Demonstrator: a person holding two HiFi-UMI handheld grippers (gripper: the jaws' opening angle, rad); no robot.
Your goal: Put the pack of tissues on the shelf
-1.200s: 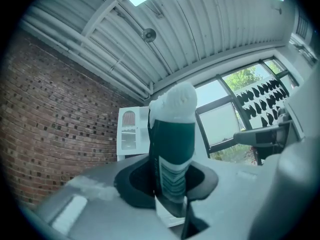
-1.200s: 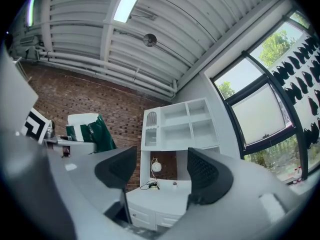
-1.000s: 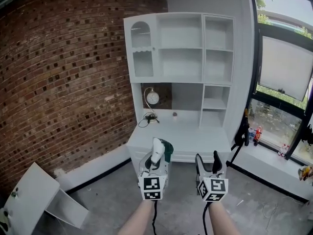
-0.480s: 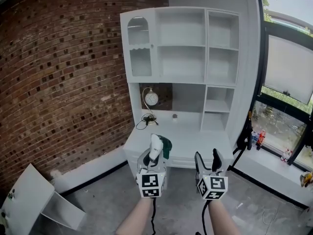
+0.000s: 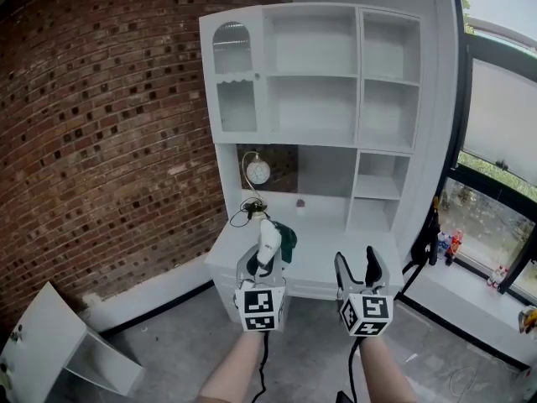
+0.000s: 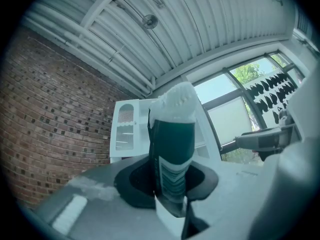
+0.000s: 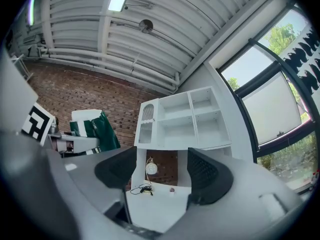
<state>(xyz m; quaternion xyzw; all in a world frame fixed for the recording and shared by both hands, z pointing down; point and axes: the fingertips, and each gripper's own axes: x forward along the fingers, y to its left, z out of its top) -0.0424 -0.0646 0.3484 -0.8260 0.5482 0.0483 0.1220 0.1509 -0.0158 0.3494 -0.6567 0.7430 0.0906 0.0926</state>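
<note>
The pack of tissues (image 5: 275, 243) is green and white, and my left gripper (image 5: 270, 259) is shut on it, holding it upright in front of the white shelf unit (image 5: 319, 99). In the left gripper view the pack (image 6: 173, 154) stands pinched between the two black pads and hides most of the shelf. My right gripper (image 5: 359, 271) is beside it on the right, open, with nothing between its pads. In the right gripper view the pack (image 7: 93, 129) shows at the left, and the shelf unit (image 7: 185, 119) stands straight ahead between the jaws (image 7: 162, 171).
The unit's desk top (image 5: 336, 246) carries a round clock (image 5: 258, 172), a tangle of cable (image 5: 247, 211) and a small dark object (image 5: 299, 202). A brick wall (image 5: 101, 141) is on the left, windows (image 5: 503, 133) on the right. A white panel (image 5: 50, 351) leans at lower left.
Both grippers and the head have come closer to the shelf unit, which looks larger now. The pack stays gripped in the left gripper; the right jaws stay open.
</note>
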